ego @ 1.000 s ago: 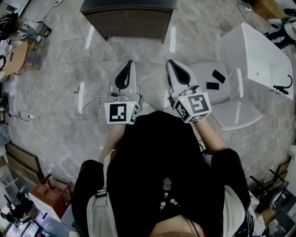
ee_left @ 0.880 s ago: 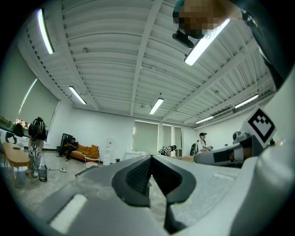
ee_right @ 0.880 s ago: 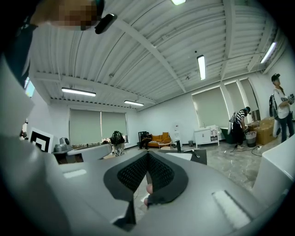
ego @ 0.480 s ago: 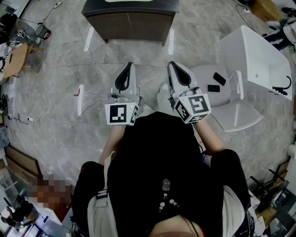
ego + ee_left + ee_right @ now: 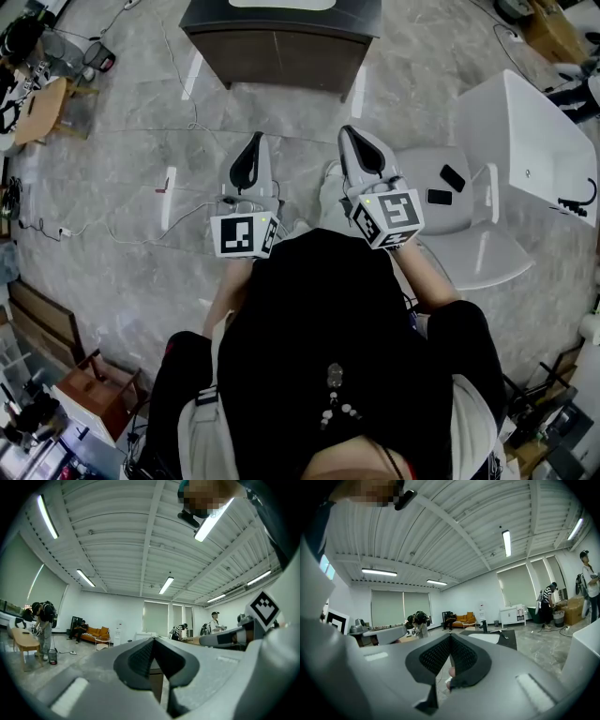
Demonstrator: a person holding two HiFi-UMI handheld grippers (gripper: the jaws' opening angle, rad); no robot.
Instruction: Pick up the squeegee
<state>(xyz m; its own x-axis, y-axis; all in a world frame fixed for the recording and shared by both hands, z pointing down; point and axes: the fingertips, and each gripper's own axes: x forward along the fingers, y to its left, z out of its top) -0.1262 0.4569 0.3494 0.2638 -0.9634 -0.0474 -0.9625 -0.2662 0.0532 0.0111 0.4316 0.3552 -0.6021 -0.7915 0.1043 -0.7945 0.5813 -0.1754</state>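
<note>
Grey marbled floor tiles (image 5: 112,272) fill the head view, with thin white cables (image 5: 141,232) trailing over the floor's left side. At the floor's far edge stands a dark brown wooden cabinet (image 5: 281,52) carrying a white oval basin (image 5: 281,4), which the frame cuts off. Along the floor's right side we see a white rectangular bathtub (image 5: 534,131) with a black tap (image 5: 577,199). Just beside it is a white rounded fixture (image 5: 469,234) with two black phones (image 5: 452,178) lying on it. Our black top (image 5: 319,337) hides the floor beneath us, and one pale shoe (image 5: 330,192) shows between the grippers.

We hold the left gripper (image 5: 254,141) and the right gripper (image 5: 348,131) side by side, both pointing toward the cabinet and well short of it. Each one's jaws are pressed together with nothing between them.

From the right gripper view, the cabinet's dark top (image 5: 508,637) lies beyond the closed tips. On it are the basin, a black faucet (image 5: 483,626) and a thin pale item (image 5: 502,631) beside it. That item is too small for us to tell whether it is the squeegee, and we cannot place the squeegee with certainty in any view.
</note>
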